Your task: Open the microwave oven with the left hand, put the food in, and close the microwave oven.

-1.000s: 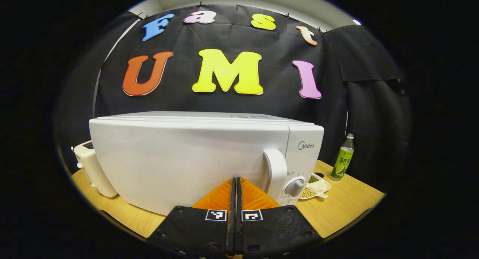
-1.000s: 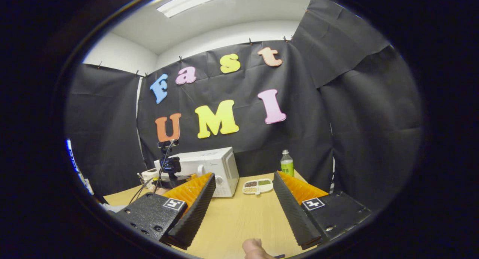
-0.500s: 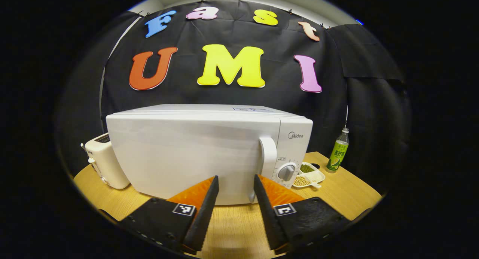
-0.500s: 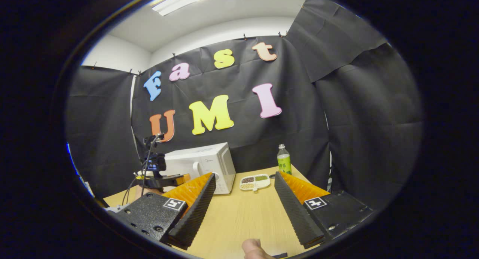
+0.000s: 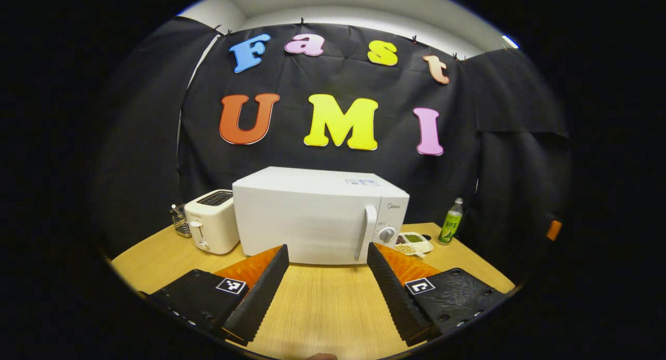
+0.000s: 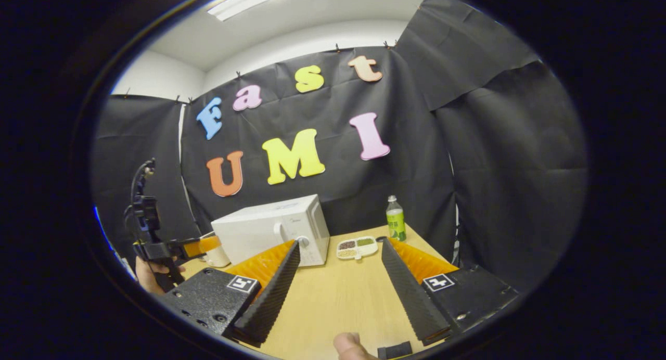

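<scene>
1. Microwave (image 5: 317, 217) on desk (image 5: 322, 303), door closed.
2. Food tray (image 5: 412, 241) just right of microwave, still outside.
3. Left gripper (image 5: 325, 282) and right gripper (image 6: 338, 292) spread, empty, short of microwave.
4. Every step apparently left.

We see the microwave (image 5: 312, 214) at 12 o'clock on the surface (image 5: 317, 308), a toaster (image 5: 212, 220) just beside it at 9 o'clock, a tray (image 5: 413, 241) and bottle (image 5: 450, 228) at 3 o'clock.

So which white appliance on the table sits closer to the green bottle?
The microwave oven; the toaster stands on its far side from the green bottle.
</scene>
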`<state>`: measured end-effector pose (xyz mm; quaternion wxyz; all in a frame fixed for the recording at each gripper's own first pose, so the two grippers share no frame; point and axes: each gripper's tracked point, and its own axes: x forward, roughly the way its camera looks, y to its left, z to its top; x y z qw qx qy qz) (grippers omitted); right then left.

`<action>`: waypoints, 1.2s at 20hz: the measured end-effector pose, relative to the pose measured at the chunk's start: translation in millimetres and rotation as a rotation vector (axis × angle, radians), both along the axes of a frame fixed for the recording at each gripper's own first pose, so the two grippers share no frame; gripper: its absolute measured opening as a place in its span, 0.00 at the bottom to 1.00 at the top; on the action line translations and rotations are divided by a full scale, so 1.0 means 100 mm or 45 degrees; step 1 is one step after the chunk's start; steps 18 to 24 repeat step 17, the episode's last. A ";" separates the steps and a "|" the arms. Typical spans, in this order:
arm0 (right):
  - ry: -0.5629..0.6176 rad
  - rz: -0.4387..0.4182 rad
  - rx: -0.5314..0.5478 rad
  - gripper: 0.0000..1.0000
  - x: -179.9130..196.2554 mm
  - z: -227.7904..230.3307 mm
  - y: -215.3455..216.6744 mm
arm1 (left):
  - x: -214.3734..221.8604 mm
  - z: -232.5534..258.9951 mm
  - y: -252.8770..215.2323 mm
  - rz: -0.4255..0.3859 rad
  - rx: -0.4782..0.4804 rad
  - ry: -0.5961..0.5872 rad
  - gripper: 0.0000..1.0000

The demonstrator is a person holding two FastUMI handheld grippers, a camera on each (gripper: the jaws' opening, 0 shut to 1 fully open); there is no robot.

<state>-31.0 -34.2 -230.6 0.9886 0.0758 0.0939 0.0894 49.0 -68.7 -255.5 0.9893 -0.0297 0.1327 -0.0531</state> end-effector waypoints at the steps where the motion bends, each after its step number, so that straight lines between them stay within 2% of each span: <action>1: -0.002 0.012 -0.005 1.00 -0.03 0.06 0.05 | -0.13 0.12 0.07 0.017 -0.006 -0.015 0.95; 2: -0.010 0.020 -0.021 0.91 -0.05 0.13 0.10 | -0.25 0.21 0.16 0.043 -0.008 -0.021 0.95; 3: -0.025 0.019 -0.041 1.00 -0.07 0.19 0.13 | -0.37 0.29 0.25 0.081 -0.009 -0.019 0.95; 4: -0.037 0.013 -0.065 0.91 -0.10 0.26 0.16 | -0.50 0.36 0.34 0.113 0.001 -0.009 0.95; 5: -0.050 0.004 -0.079 1.00 -0.12 0.31 0.19 | -0.63 0.43 0.44 0.146 0.010 -0.003 0.95; 6: -0.056 0.001 -0.082 0.91 -0.15 0.37 0.24 | -0.75 0.48 0.52 0.180 0.007 0.010 0.95; 7: -0.054 0.005 -0.076 1.00 -0.20 0.41 0.30 | -0.87 0.54 0.59 0.207 0.002 0.009 0.95; 10: -0.050 0.045 -0.068 1.00 -0.31 0.50 0.51 | -1.11 0.71 0.65 0.184 -0.025 -0.037 0.95; 13: -0.062 0.062 -0.096 1.00 -0.39 0.58 0.64 | -1.27 0.80 0.74 0.151 0.022 -0.082 0.95; 14: -0.070 0.061 -0.106 0.91 -0.41 0.61 0.67 | -1.32 0.82 0.75 0.138 0.037 -0.094 0.95; 15: -0.078 0.058 -0.118 0.91 -0.43 0.62 0.68 | -1.35 0.84 0.75 0.129 0.047 -0.109 0.95; 24: -0.091 0.053 -0.128 0.91 -0.45 0.65 0.69 | -1.40 0.87 0.74 0.112 0.053 -0.129 0.95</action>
